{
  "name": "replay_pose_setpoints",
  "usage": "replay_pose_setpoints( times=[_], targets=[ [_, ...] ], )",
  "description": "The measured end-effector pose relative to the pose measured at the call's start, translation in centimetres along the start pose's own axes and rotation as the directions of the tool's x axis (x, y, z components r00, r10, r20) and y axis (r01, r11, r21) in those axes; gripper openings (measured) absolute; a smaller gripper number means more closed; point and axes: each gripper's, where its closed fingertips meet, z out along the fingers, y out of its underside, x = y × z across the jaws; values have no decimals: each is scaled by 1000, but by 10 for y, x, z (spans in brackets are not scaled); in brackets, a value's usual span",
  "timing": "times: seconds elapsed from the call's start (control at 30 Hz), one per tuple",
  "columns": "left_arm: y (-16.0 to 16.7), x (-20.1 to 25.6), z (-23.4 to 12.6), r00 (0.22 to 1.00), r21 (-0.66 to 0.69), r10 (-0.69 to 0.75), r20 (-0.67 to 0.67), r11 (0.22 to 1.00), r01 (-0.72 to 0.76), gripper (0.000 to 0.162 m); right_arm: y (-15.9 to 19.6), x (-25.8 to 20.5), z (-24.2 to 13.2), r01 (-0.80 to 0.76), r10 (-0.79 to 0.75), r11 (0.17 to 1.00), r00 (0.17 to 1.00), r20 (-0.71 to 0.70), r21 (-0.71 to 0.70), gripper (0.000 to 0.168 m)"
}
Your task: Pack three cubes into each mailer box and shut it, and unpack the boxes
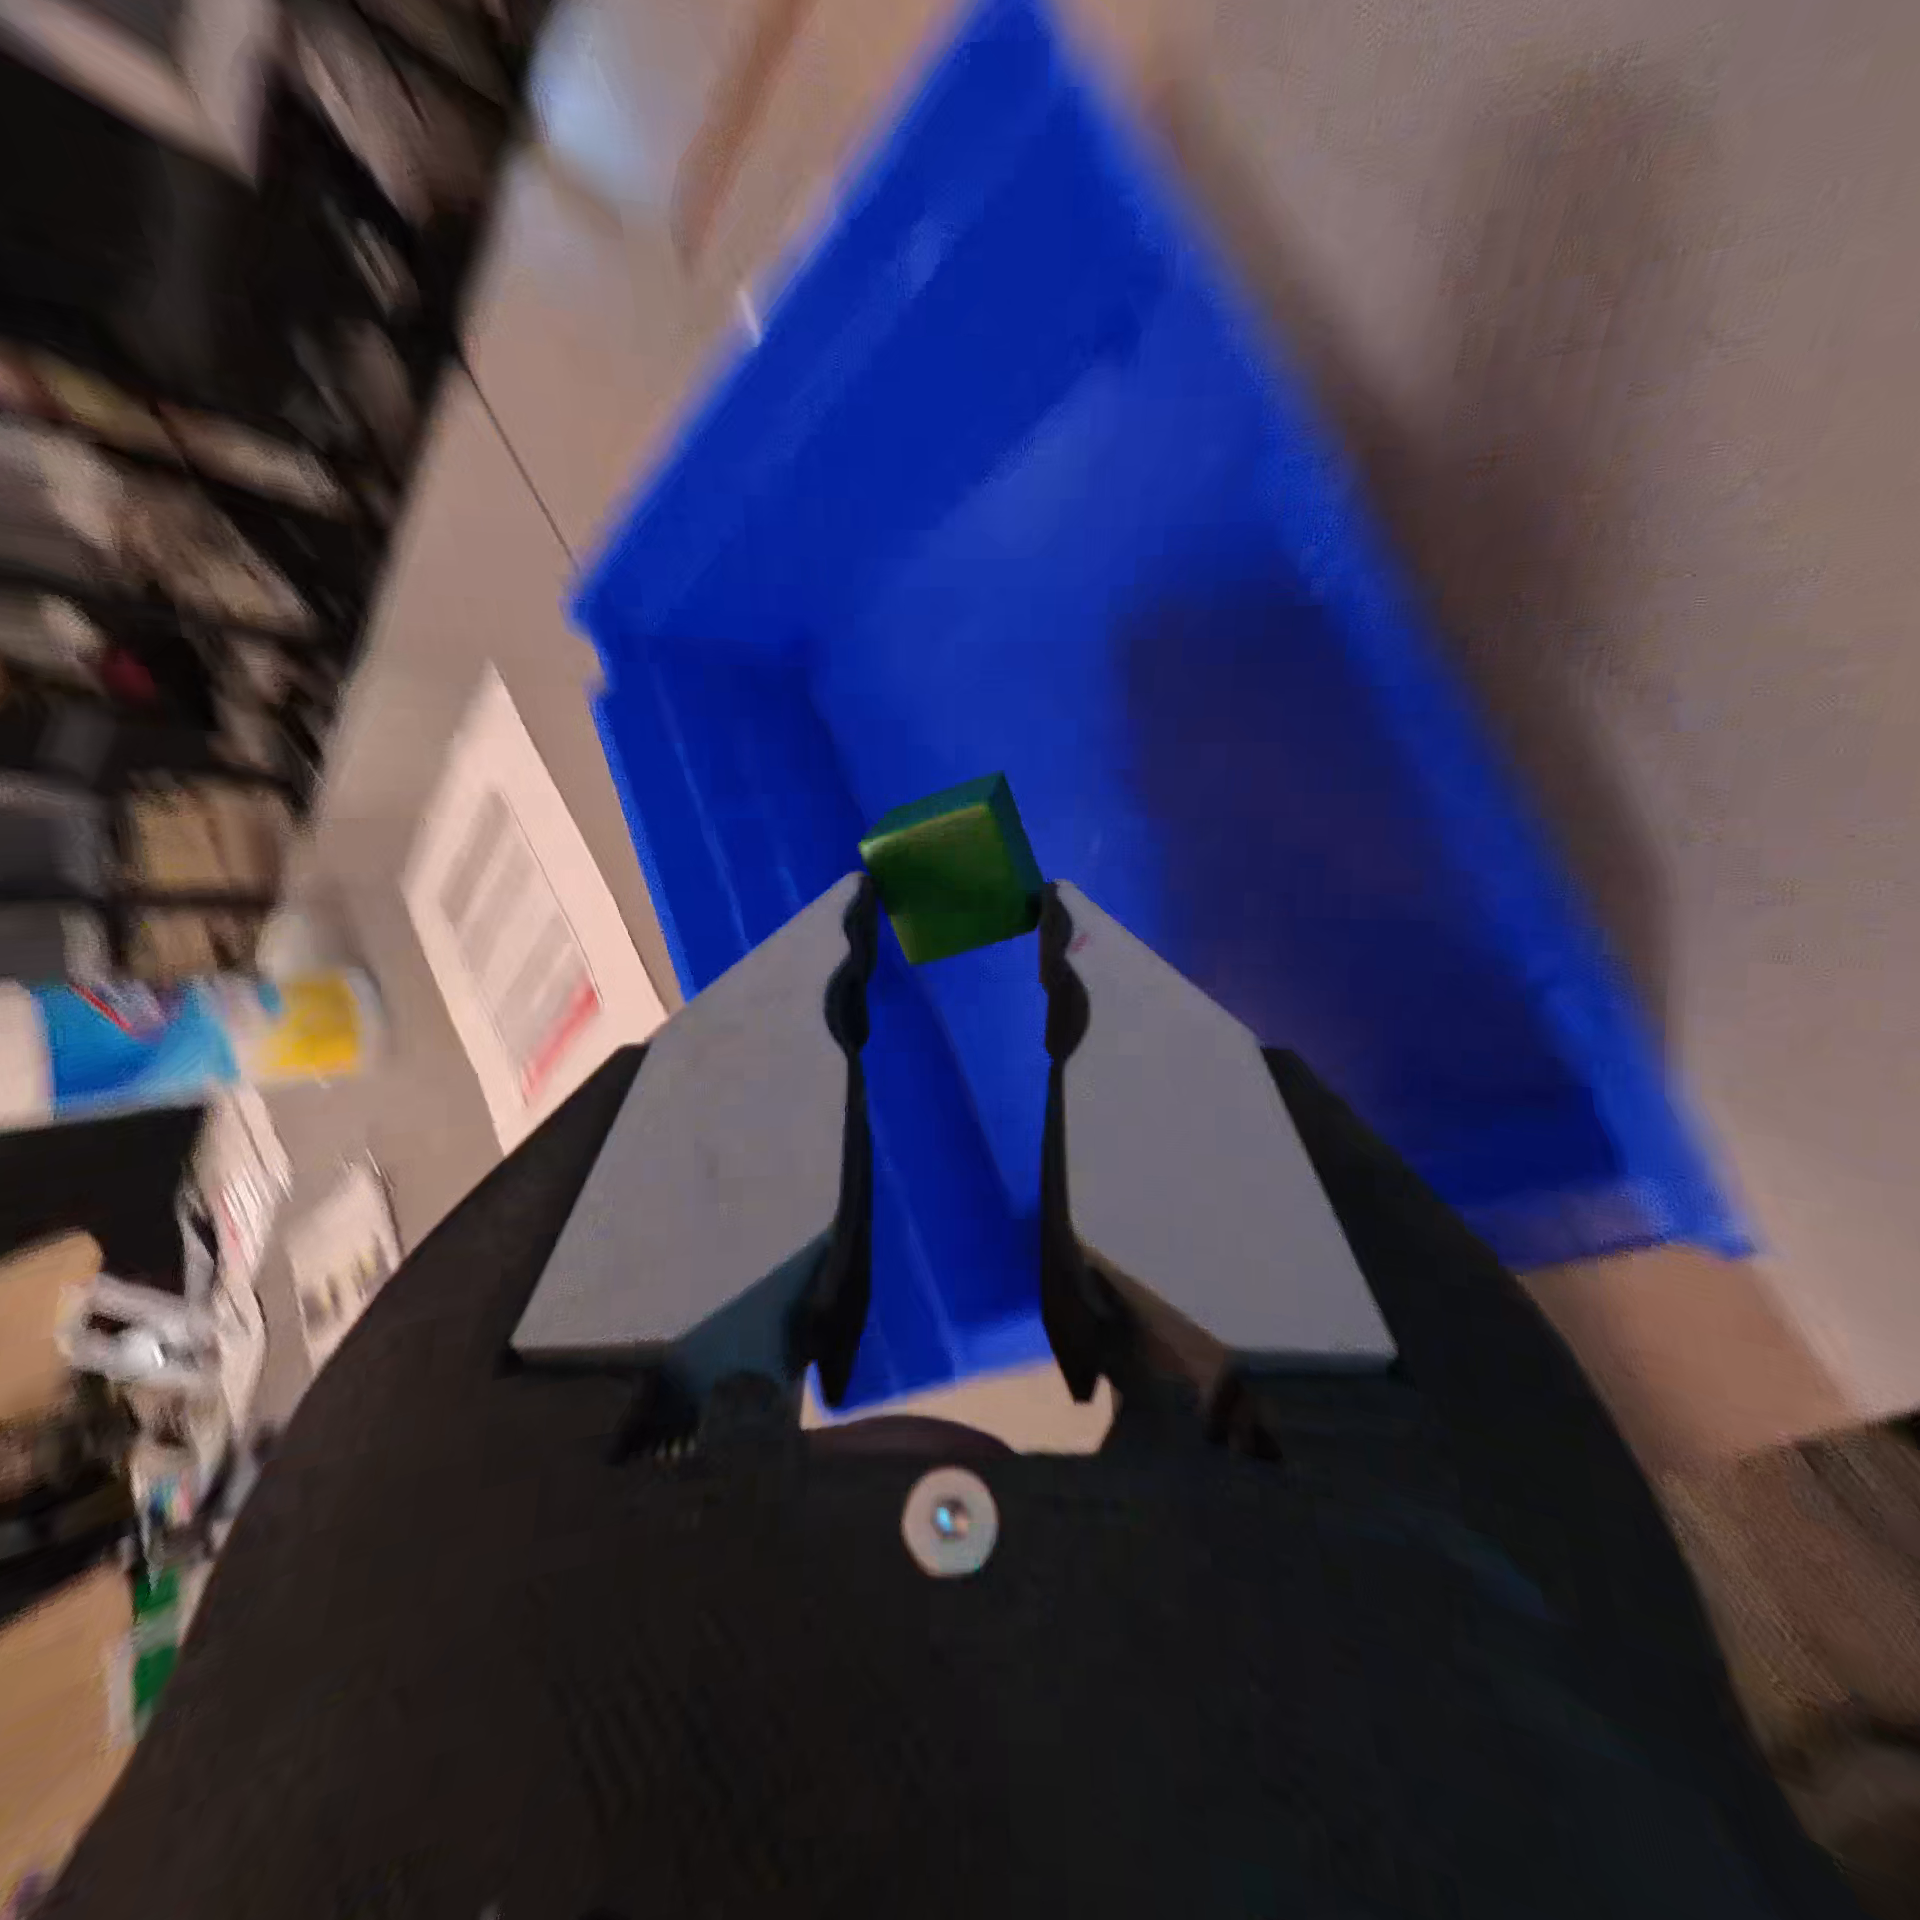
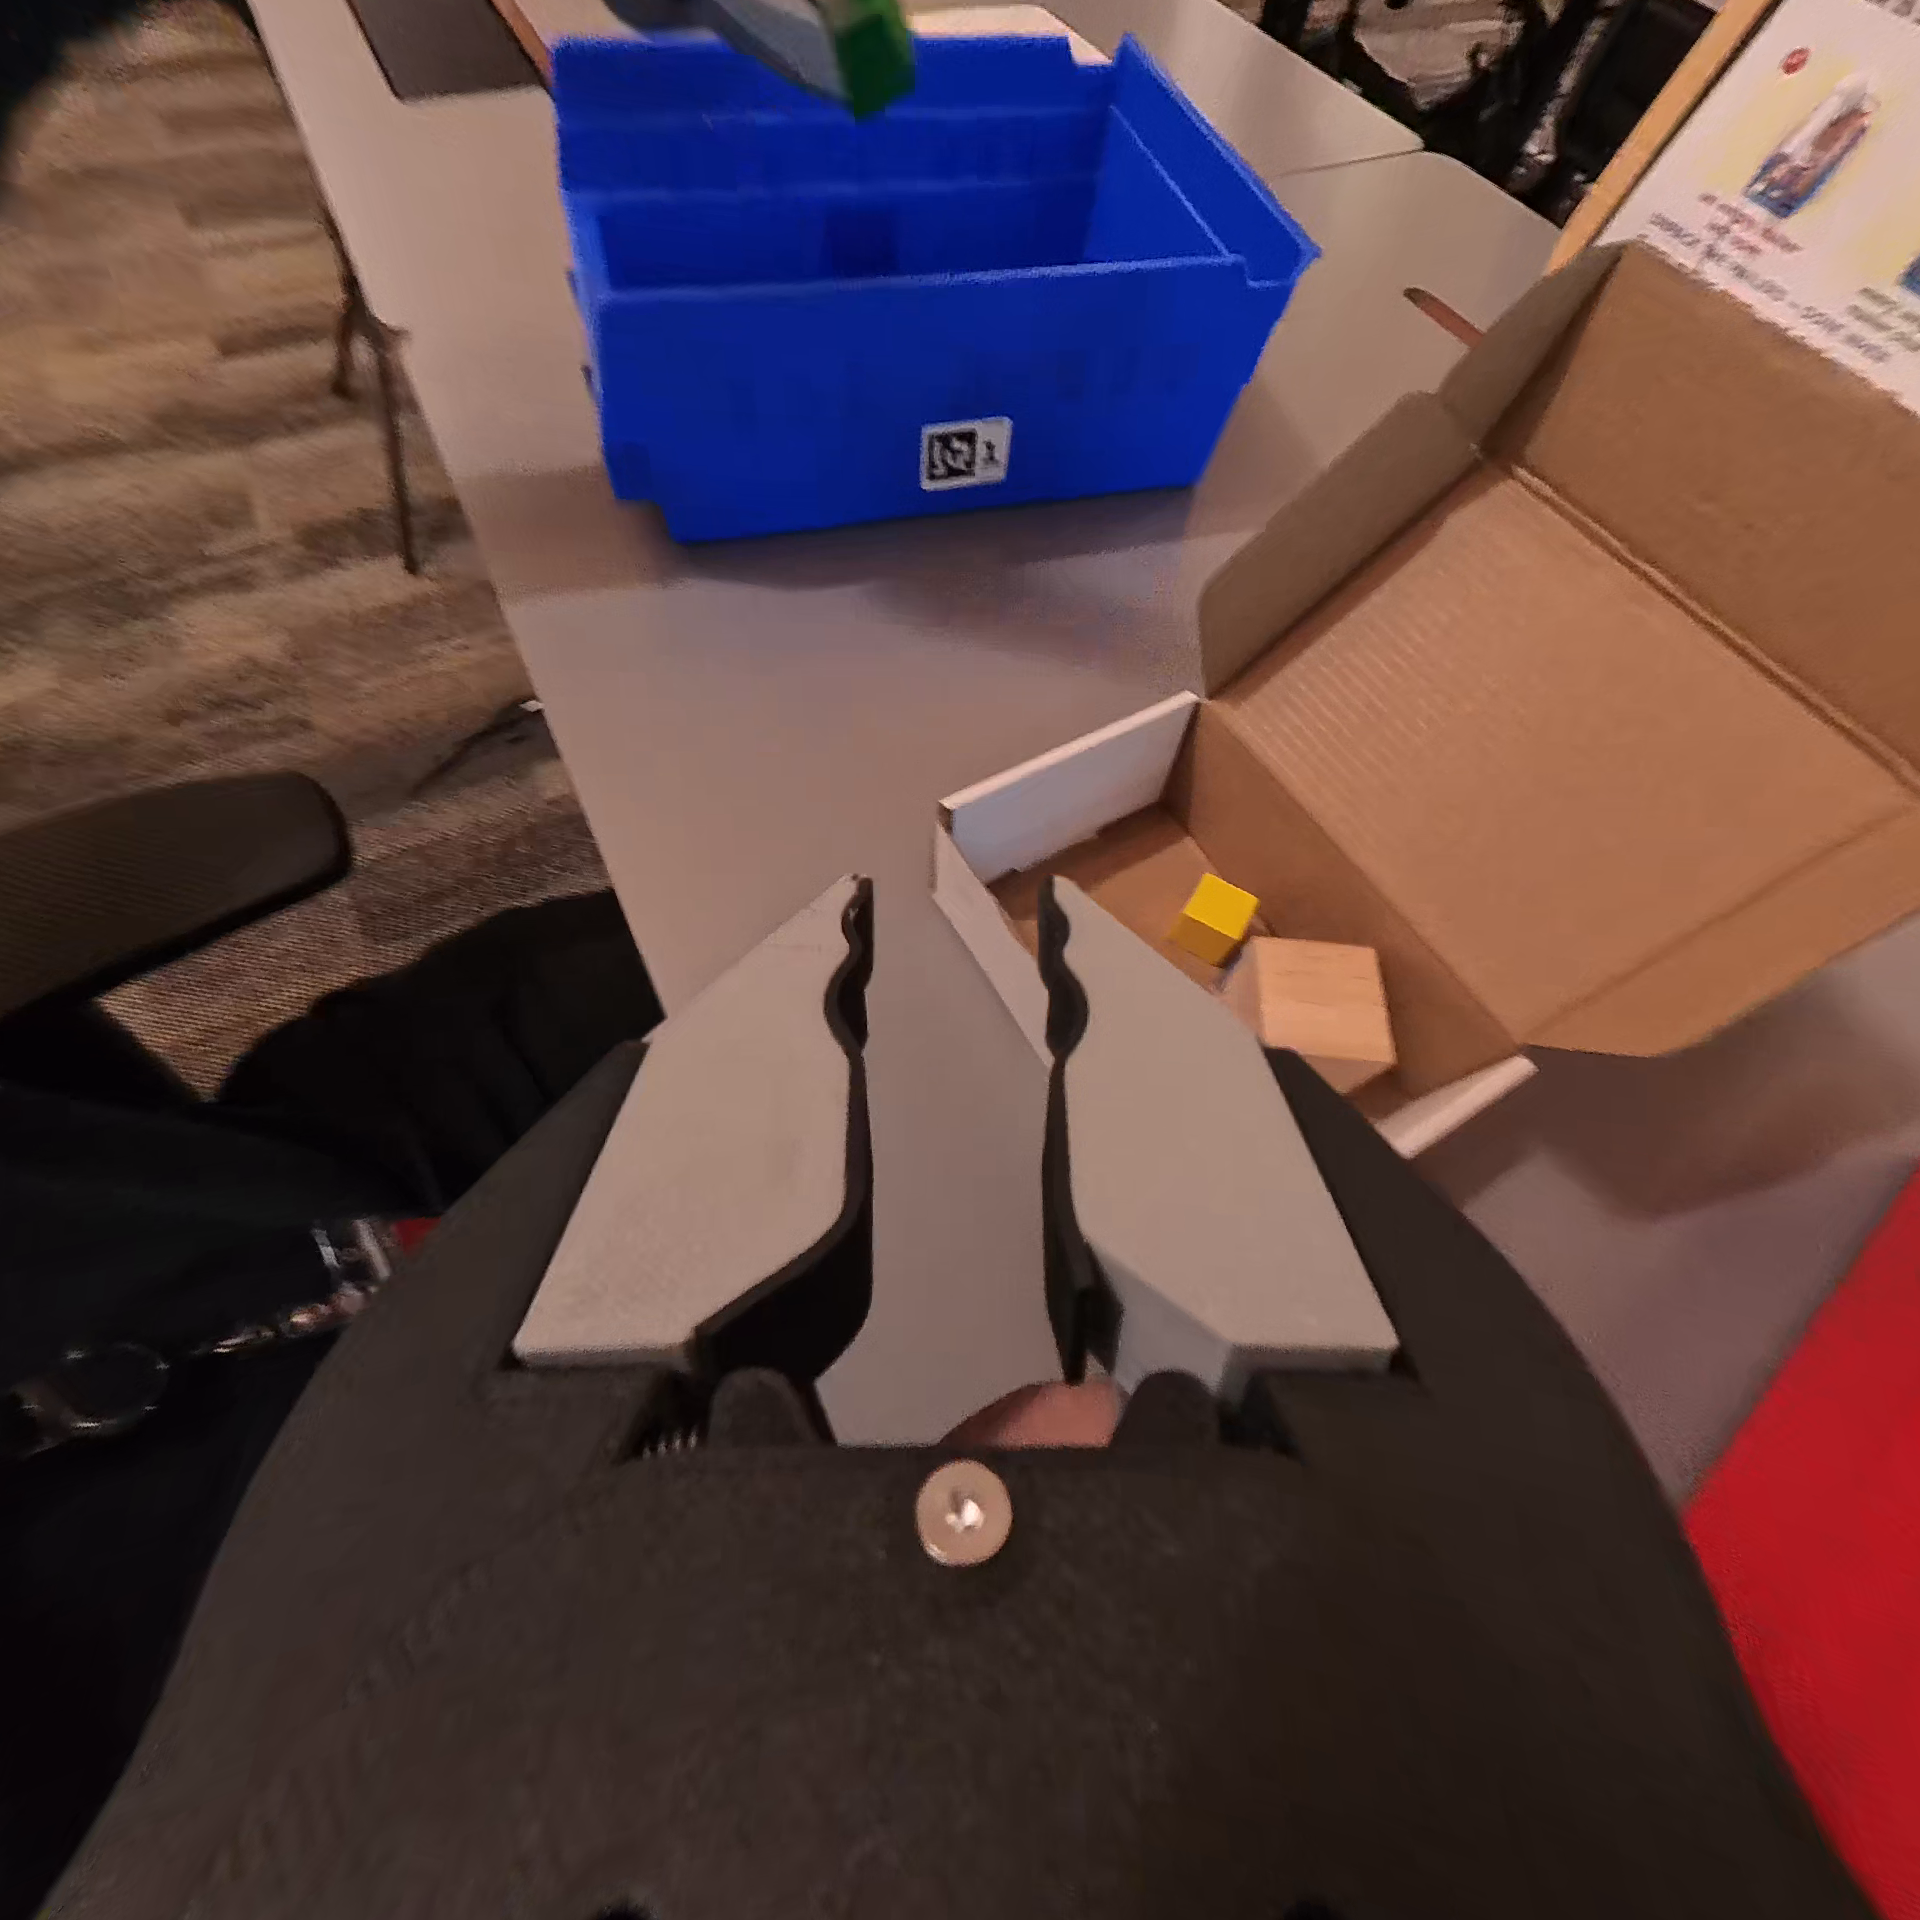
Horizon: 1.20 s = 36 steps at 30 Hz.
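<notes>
My left gripper is shut on a green cube and holds it in the air over the blue bin; this view is blurred by motion. In the right wrist view the same gripper and green cube show above the far side of the blue bin. My right gripper is open and empty, just left of an open mailer box. A yellow cube and a plain wooden cube lie inside the box. Its lid stands open to the right.
The bin and box sit on a grey table. A chair's armrest and carpet lie to the left. A red surface is at the lower right. A printed board leans at the back right. Blurred shelves fill the left. Across from one pair of fingers to the other is roughly 35 cm.
</notes>
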Motion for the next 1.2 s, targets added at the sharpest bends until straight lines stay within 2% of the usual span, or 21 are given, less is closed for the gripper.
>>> replay_pose_setpoints(
  times=[0.1, 0.23, 0.37, 0.53, 0.6, 0.7, 0.8, 0.87, 0.93, 0.97, 1.03, 1.13, 1.2],
  targets=[
    [-80, 35, -45, 990, 332, 69, 120, 937, -106, 29, -13, -13, -3, -70, 63, 995, 993, 102, 68, 29],
    [-157, 112, -103, 946, 603, 133, 295, 742, -293, 28, -38, -15, -20, -191, 155, 962, 971, 184, 197, 29],
    [-199, 187, -128, 900, 697, 190, 393, 577, -426, 28, -50, 3, -37, -244, 209, 923, 967, 145, 298, 32],
    [-220, 239, -140, 858, 742, 225, 462, 431, -513, 27, -41, 13, -31, -243, 225, 930, 970, 97, 277, 34],
    [-221, 250, -138, 854, 743, 248, 457, 420, -520, 27, -38, 16, -26, -234, 223, 935, 972, 73, 268, 25],
    [-219, 251, -127, 854, 723, 255, 453, 455, -520, 27, -31, 20, -16, -220, 217, 949, 975, 37, 224, 26],
    [-209, 245, -118, 915, 756, 210, 345, 516, -404, 23, -27, 31, -8, -197, 211, 954, 977, -36, 226, 26],
    [-201, 227, -117, 949, 774, 146, 280, 550, -313, 13, -17, 46, 0, -176, 201, 966, 972, -119, 192, 26],
    [-193, 192, -118, 959, 753, 72, 273, 604, -260, 14, -8, 51, 14, -192, 210, 970, 971, -113, 151, 26],
    [-188, 171, -116, 969, 734, 12, 247, 651, -195, 20, -5, 53, 22, -208, 221, 970, 970, -99, 128, 26],
    [-178, 134, -117, 978, 722, -163, 127, 691, 21, 17, 3, 57, 40, -230, 237, 970, 967, -91, 72, 26],
    [-166, 120, -111, 941, 684, -309, -138, 657, 316, 16, 16, 59, 68, -248, 244, 968, 966, -88, -38, 33],
    [-158, 117, -104, 928, 665, -332, -172, 655, 358, 17, 31, 60, 83, -238, 225, 961, 969, -106, -142, 39]
  ],
)
